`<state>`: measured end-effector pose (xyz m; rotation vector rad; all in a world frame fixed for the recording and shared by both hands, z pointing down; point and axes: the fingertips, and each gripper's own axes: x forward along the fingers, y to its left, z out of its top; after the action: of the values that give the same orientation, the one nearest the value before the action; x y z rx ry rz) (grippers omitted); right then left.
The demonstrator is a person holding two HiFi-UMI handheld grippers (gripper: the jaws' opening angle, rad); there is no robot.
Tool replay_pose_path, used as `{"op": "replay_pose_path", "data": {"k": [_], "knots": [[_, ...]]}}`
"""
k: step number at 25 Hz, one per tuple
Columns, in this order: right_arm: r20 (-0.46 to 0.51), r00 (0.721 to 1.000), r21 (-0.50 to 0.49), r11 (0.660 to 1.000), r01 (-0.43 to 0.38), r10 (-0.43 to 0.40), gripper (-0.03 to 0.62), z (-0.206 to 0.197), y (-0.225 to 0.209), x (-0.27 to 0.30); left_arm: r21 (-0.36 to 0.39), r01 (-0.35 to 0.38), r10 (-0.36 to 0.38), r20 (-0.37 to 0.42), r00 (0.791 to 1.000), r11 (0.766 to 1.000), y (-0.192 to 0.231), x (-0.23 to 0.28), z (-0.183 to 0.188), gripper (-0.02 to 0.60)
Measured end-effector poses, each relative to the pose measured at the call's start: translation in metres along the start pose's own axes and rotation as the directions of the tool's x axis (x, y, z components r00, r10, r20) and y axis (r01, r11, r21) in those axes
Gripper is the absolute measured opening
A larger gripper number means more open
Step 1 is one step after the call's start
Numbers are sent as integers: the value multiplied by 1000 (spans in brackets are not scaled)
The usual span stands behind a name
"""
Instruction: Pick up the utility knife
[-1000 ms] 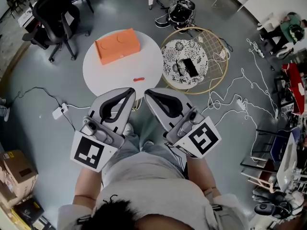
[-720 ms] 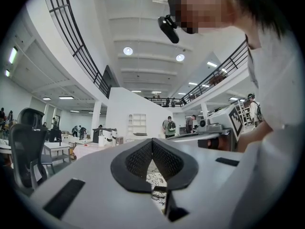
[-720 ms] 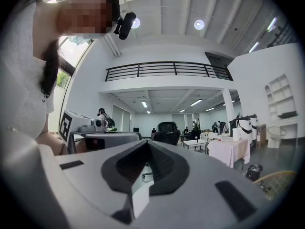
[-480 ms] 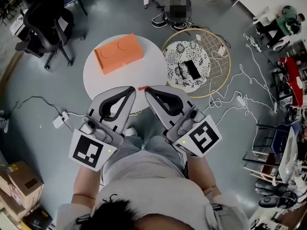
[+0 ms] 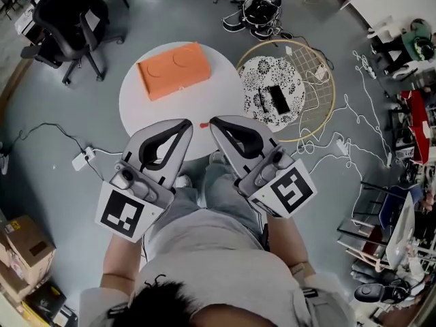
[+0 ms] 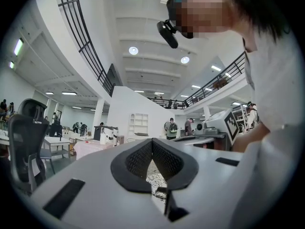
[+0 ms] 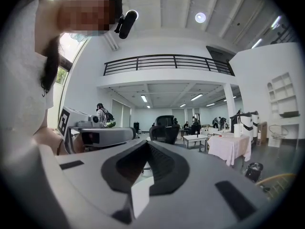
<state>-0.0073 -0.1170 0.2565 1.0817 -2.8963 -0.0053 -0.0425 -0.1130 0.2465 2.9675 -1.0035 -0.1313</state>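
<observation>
Here the left gripper [image 5: 182, 128] hangs by the person's waist, its jaws clenched on nothing. The small orange utility knife [image 5: 204, 124] lies at the near edge of the white round table [image 5: 170, 107], just beyond both tips. The right gripper [image 5: 218, 124] is closed and empty too.

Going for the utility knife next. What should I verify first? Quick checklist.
1. Utility knife located: ok, small orange-red item on the white table's near side, between the gripper tips.
2. Left gripper open: not ok, jaws together, empty.
3. Right gripper open: not ok, jaws together, empty.
4. Orange box clear of knife: ok, well apart.
5. Blade retracted: cannot tell, too small.
</observation>
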Motion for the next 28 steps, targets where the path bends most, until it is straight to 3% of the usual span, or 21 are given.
{"op": "replay_pose_path", "data": {"k": [9, 16, 21, 25, 28], "knots": [[-70, 984, -26, 986, -163, 161, 11, -25, -31, 18, -3, -150, 150, 26, 988, 989, 13, 22, -6, 11], [-150, 944, -36, 953, -302, 294, 11, -61, -55, 31, 8, -322, 322, 32, 946, 947, 31, 30, -16, 11], [-239, 891, -18, 916, -400, 385, 11, -103, -62, 43, 20, -430, 430, 19, 903, 903, 43, 26, -27, 11], [-335, 821, 10, 873, -488, 463, 12, -149, -61, 51, 12, -517, 517, -3, 856, 856, 48, 18, -38, 11], [-398, 777, 28, 853, -521, 488, 15, -181, -60, 50, 9, -553, 553, -8, 833, 833, 46, 13, -44, 11]]}}
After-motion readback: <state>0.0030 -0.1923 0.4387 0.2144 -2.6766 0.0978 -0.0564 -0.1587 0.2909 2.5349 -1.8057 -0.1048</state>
